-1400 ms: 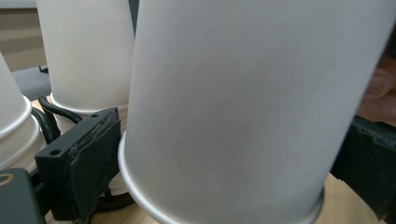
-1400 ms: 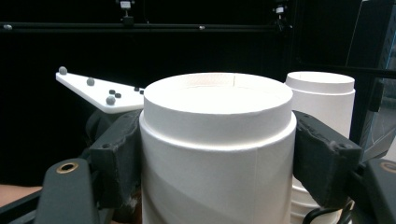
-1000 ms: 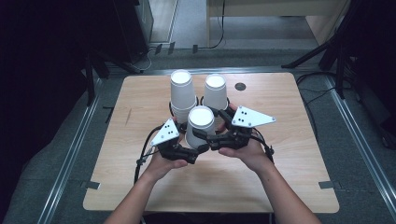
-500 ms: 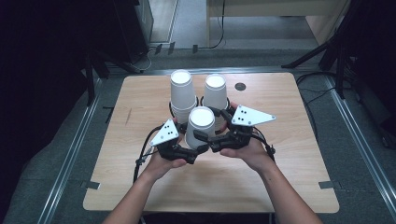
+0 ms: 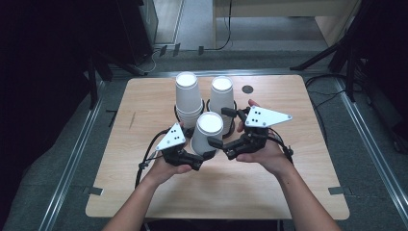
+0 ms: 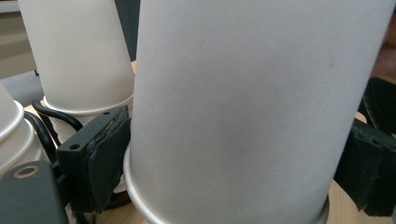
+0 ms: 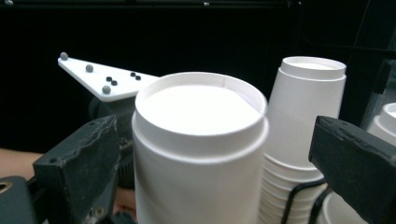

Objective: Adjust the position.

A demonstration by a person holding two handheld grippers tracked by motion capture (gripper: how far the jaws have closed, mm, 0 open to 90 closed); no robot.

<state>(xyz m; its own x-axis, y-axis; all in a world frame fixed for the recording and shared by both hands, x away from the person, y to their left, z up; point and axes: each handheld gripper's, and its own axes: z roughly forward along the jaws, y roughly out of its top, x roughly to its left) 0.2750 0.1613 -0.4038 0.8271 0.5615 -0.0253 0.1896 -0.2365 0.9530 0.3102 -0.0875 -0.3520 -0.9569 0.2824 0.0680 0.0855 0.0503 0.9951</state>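
Now on the wooden table [image 5: 144, 120], upside-down white paper cup [image 5: 208, 132] near two cup stacks [image 5: 188, 98], left gripper [image 5: 199, 161] clamped on its lower wall, right gripper [image 5: 226, 132] just been opening, jaws wide either side of the cup, not touching.

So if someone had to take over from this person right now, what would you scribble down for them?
Left claw: clamped low on the near upside-down paper cup, both pads against its wall near the rim.
Right claw: jaws have just been opening; they stand either side of that cup's top, not pressing it.
Behind it on the table: a tall stack of cups and a second stack, both upside down.
Done: near cup stands apart from the stacks.
Left: probably drawing the right claw away; what follows is unclear.
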